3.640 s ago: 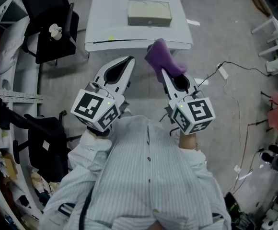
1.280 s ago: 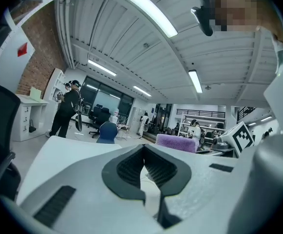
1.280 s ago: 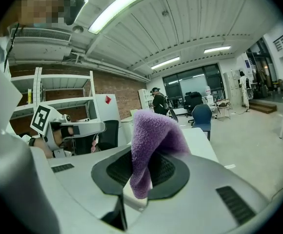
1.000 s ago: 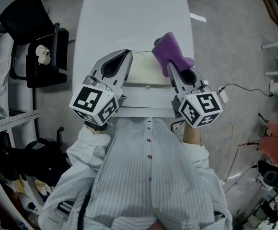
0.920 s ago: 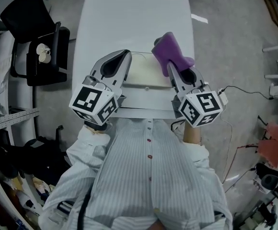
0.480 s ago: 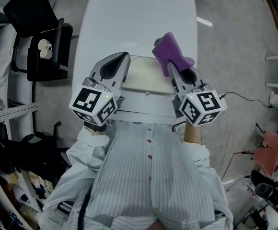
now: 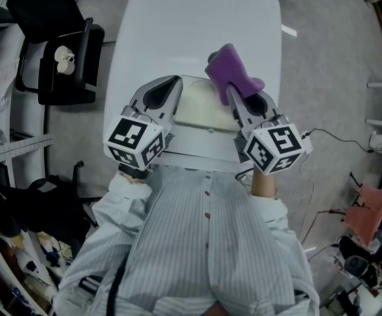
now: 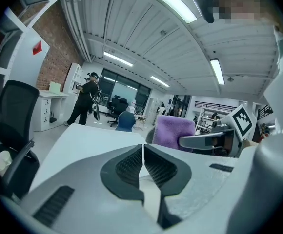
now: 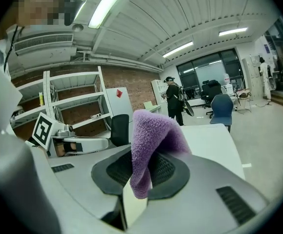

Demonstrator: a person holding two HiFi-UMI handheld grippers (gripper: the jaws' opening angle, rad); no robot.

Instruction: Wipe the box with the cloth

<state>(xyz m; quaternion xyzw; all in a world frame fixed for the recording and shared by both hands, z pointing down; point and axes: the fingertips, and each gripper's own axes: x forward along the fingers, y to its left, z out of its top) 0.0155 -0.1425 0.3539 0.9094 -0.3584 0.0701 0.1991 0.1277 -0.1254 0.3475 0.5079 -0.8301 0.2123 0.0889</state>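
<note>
A flat cream box [image 7: 199, 105] lies on the white table [image 7: 178, 31] near its front edge. My right gripper [image 7: 229, 92] hovers at the box's right end, shut on a purple cloth [image 7: 229, 72] that sticks up out of its jaws. The right gripper view shows the cloth [image 9: 149, 145] folded over between the black pads [image 9: 168, 172]. My left gripper [image 7: 172, 81] is at the box's left end, shut with nothing in it. In the left gripper view its jaws [image 8: 142, 152] meet, and the cloth [image 8: 173, 129] and the right gripper [image 8: 212, 140] show beyond them.
A black office chair [image 7: 62, 41] stands left of the table, with shelving [image 7: 6, 150] further left. Cables [image 7: 326, 133] run over the floor at the right. The far half of the table is bare. People stand far off in the room [image 8: 85, 101].
The person has come up to the table, so the box now lies between the two grippers. Over the last second the grippers hardly shift. The cloth stays in the right gripper.
</note>
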